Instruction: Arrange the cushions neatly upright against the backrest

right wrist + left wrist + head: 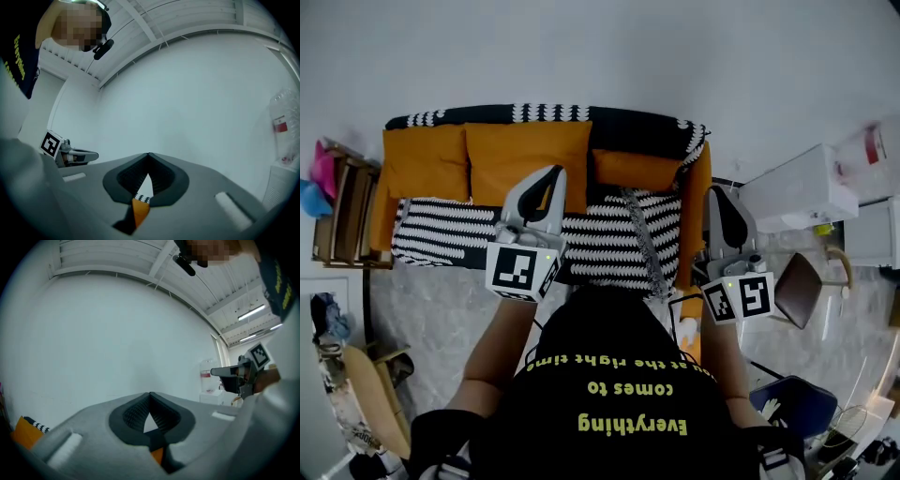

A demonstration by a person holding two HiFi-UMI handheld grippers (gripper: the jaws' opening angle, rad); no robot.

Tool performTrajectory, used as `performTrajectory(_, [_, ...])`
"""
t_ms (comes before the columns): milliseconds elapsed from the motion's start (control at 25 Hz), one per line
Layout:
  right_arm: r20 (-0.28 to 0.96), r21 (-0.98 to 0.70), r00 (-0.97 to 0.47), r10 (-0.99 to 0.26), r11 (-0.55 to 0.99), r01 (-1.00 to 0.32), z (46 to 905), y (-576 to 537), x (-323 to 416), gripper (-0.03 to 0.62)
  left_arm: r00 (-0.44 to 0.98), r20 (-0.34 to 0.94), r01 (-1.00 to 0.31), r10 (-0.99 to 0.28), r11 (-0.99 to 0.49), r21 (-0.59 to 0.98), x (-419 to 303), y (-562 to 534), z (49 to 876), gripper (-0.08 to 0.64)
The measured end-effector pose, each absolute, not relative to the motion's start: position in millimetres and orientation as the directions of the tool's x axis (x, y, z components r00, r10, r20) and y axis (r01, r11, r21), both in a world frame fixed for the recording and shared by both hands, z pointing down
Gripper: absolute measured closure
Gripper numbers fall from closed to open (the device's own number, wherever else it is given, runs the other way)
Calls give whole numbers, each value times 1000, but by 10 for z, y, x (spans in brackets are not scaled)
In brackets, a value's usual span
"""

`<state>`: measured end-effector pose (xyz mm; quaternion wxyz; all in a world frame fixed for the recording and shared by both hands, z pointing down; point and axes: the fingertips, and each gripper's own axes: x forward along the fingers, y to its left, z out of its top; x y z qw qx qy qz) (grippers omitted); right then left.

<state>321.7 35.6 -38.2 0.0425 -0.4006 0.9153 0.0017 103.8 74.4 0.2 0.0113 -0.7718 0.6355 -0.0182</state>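
The sofa (696, 211) lies ahead of and below both grippers, its seat and backrest draped in a black-and-white zigzag throw (609, 239). Three orange cushions are on it, all at the backrest. The large middle cushion (502, 155) stands just beyond the tip of the left gripper (551, 176). It is upright, square and flat-faced, and it overlaps the left cushion (425, 161), which is farther out on that gripper's outer side. The smaller right cushion (637, 171) sits between the two grippers, lower and more slumped than the others, and so looks the least tidy.

The left gripper has its jaws pressed together with nothing in them. In its own view a sliver of orange shows through the gap behind the pads, and beyond is bare wall. The right gripper (720, 192) is likewise closed and empty. It is held over the sofa's orange arm, off to the side of the cushions.

Both are held level and clear of the fabric, probably so the person can look the row over rather than grip anything. The right cushion seems the likeliest one to need straightening.
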Motion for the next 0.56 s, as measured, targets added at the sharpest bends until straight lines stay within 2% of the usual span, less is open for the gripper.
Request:
performTrajectory(320, [-72,-40,-665,-743,668,-743,-358,328,3260,581,213,36,-976,-976,-214,-40,1070,704,49,560])
performTrajectory(560, [-60,-30,-655,-753,657,-753,-332,423,3209,581,221,41,-975,-974,-219,37,970,776,131,560])
